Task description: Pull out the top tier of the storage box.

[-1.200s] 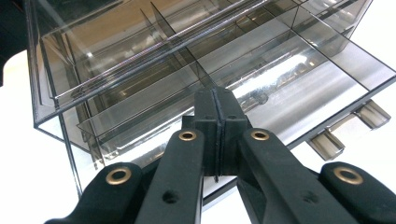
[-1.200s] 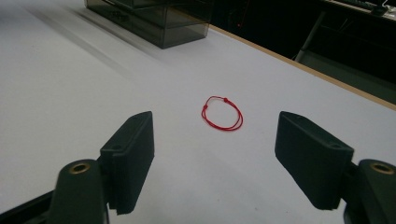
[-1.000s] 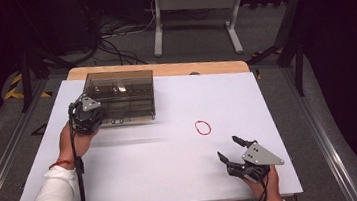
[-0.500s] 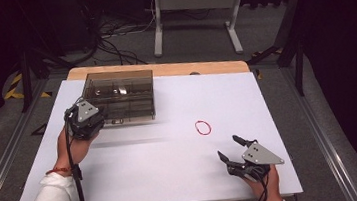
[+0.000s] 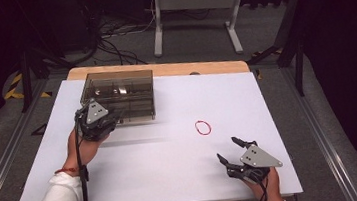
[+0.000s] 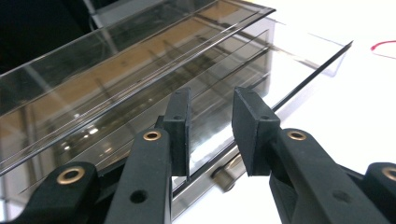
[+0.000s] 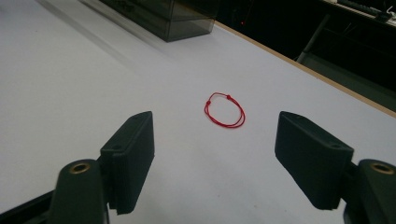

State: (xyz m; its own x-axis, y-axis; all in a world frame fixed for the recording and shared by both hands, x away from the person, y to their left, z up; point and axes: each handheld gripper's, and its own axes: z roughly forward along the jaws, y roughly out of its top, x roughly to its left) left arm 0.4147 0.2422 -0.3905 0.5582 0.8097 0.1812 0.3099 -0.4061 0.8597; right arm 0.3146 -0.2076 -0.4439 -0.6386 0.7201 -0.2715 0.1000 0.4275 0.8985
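Observation:
A smoky clear plastic drawer box (image 5: 118,94) stands at the table's far left. My left gripper (image 5: 112,118) is at its front face, jaws a narrow gap apart with nothing between the pads. In the left gripper view the left gripper (image 6: 210,122) hovers just over a small drawer knob (image 6: 224,178) on the box (image 6: 116,84). A red band (image 5: 203,127) lies on the white tabletop right of centre. My right gripper (image 5: 226,148) rests near the front edge, wide open, and in its own view the right gripper (image 7: 215,128) points at the red band (image 7: 224,109).
The white board (image 5: 172,156) covers a wooden table whose edge (image 5: 203,67) shows at the back. Beyond the table are a metal stand (image 5: 192,8), cables on the floor and dark surroundings. The drawer box (image 7: 182,14) is far off in the right gripper view.
My left gripper has shifted slightly toward the person and to the right along the box front. The right gripper and the red band have not moved.

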